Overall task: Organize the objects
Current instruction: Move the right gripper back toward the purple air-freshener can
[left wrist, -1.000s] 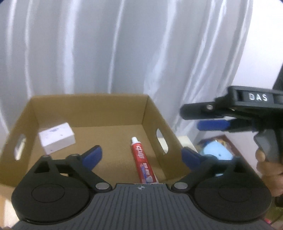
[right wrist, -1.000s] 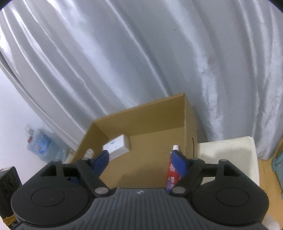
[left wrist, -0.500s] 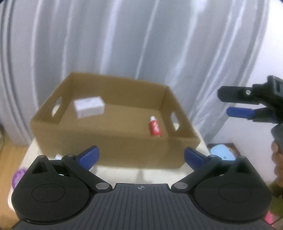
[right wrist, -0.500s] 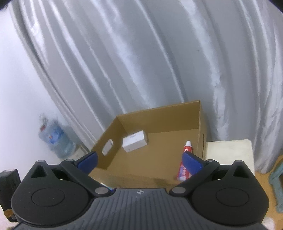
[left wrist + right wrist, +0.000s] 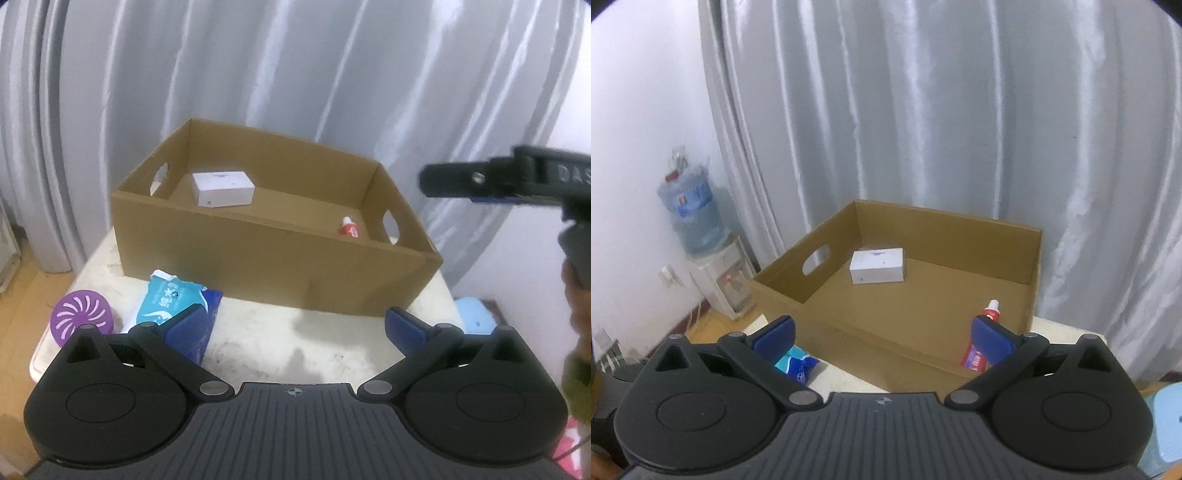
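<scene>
Left gripper jaws spread wide, holding nothing, hovering above the white table near its front edge. Right gripper also wide open and empty, above the near side of the cardboard box; in the left wrist view it shows from the side at 3 o'clock, blurred.

Cardboard box sits on the table, open top, oval handle cutouts in the end walls. Inside, a white carton lies flat toward the far left corner, about 11 o'clock from box centre; in the right wrist view the white carton sits just off the left wall. A red toothpaste tube lies on the box floor by the right wall, cap pointing away, lower part hidden behind the right fingertip; from the left wrist only its cap end shows over the front wall, at 3 o'clock in the box.

Outside the box, on the table at 8 o'clock from it: a blue tissue pack near the front wall, partly behind the left finger pad, and a purple round air freshener just left of it at the table edge.

Grey curtain behind. Water dispenser at 9 o'clock in the right wrist view.
</scene>
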The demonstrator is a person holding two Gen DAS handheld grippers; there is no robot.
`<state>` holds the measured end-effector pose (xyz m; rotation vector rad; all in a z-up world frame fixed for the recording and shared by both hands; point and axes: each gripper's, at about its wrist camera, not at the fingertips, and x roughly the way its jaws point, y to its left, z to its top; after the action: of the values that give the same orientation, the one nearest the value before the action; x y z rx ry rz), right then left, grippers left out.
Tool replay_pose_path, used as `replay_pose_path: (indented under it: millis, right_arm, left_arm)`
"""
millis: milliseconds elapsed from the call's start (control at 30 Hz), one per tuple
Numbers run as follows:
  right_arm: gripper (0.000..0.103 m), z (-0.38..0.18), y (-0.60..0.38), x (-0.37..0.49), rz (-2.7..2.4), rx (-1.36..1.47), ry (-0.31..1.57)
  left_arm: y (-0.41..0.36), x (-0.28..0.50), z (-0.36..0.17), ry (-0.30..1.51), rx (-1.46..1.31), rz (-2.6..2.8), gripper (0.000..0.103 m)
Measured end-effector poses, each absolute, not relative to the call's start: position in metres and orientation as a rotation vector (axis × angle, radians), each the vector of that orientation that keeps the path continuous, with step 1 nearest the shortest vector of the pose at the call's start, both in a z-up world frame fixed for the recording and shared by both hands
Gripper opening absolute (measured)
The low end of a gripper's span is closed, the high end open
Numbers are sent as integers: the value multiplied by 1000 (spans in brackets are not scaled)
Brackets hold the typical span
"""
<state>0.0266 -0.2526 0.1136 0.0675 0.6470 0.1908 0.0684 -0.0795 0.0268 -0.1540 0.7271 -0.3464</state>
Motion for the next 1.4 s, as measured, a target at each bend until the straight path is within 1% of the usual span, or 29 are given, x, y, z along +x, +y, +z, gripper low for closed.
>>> replay_pose_path:
  millis: [400, 667, 1000, 1400]
  right_arm:
    - [103, 116, -204, 24, 106, -177, 604]
    - [103, 122, -183, 19, 88, -257, 560]
    - [103, 124, -169, 29, 154, -215, 599]
    - [103, 110, -143, 45, 236, -184, 653]
  left_arm:
    - [-64, 68, 23, 743, -142, -318, 103]
    - [-48, 62, 21, 735, -150, -325, 103]
    - [-18, 58, 18, 724, -221, -313, 103]
    - [33, 57, 8, 719, -319, -224, 103]
